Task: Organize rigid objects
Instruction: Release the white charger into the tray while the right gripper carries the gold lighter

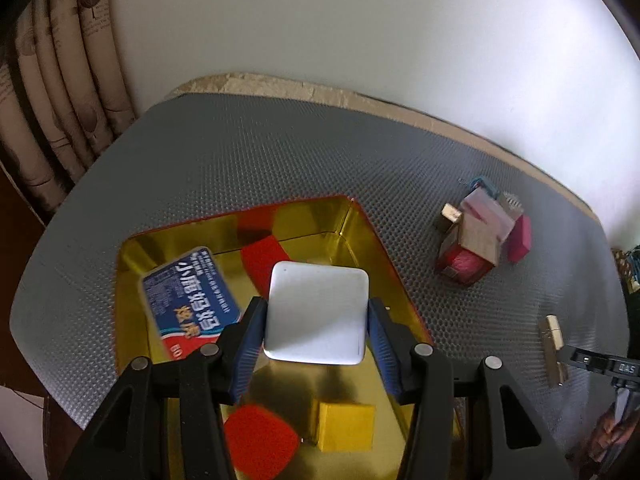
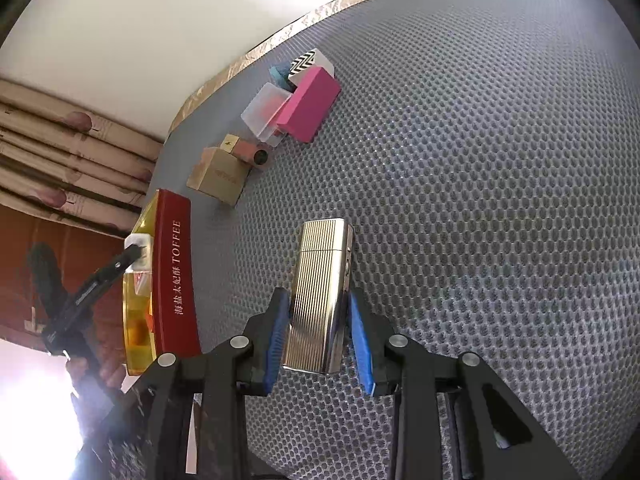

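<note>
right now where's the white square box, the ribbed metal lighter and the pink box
white square box (image 1: pixel 316 316), left wrist view, centre of its top face
ribbed metal lighter (image 2: pixel 320 292), right wrist view, mid body
pink box (image 2: pixel 310 110), right wrist view, top face

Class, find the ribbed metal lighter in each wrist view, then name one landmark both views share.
Left wrist view: ribbed metal lighter lies at the right edge, on the grey mat.
Right wrist view: lighter sits bottom centre, between the right gripper pads.
Shared landmark: the pink box.
</note>
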Tool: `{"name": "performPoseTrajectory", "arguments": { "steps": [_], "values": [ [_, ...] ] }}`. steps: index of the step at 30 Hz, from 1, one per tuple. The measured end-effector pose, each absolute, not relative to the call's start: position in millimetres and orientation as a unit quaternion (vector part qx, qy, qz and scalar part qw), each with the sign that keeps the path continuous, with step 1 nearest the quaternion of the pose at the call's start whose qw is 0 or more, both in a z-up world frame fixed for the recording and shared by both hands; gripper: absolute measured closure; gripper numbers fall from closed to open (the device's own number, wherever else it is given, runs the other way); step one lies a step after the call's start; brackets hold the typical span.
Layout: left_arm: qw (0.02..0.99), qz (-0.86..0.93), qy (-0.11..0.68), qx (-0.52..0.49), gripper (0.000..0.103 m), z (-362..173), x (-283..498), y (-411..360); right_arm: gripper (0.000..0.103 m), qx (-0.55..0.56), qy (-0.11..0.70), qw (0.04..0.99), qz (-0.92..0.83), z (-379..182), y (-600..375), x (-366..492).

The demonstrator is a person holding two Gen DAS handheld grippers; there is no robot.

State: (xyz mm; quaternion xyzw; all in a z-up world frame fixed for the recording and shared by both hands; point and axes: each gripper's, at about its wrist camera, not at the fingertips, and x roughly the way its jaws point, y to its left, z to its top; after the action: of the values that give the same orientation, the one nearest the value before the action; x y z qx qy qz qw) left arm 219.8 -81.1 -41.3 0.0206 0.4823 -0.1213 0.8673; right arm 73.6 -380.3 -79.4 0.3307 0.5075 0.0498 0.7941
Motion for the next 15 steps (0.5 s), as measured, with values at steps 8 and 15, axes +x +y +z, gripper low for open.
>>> {"name": "performPoseTrajectory", "arguments": {
  "steps": [8,15],
  "values": [
    [0.860,-0.119,0.495,0.025,0.051,-57,229,-86,0.075,0.330,0.508,0.794,0.050,-77,-376,74],
    [0.872,-0.131,0.471,-0.010,0.049,-36,224,-80,0.075,0.330,0.510,0.793,0.049,-79,-371,72]
  ]
}}
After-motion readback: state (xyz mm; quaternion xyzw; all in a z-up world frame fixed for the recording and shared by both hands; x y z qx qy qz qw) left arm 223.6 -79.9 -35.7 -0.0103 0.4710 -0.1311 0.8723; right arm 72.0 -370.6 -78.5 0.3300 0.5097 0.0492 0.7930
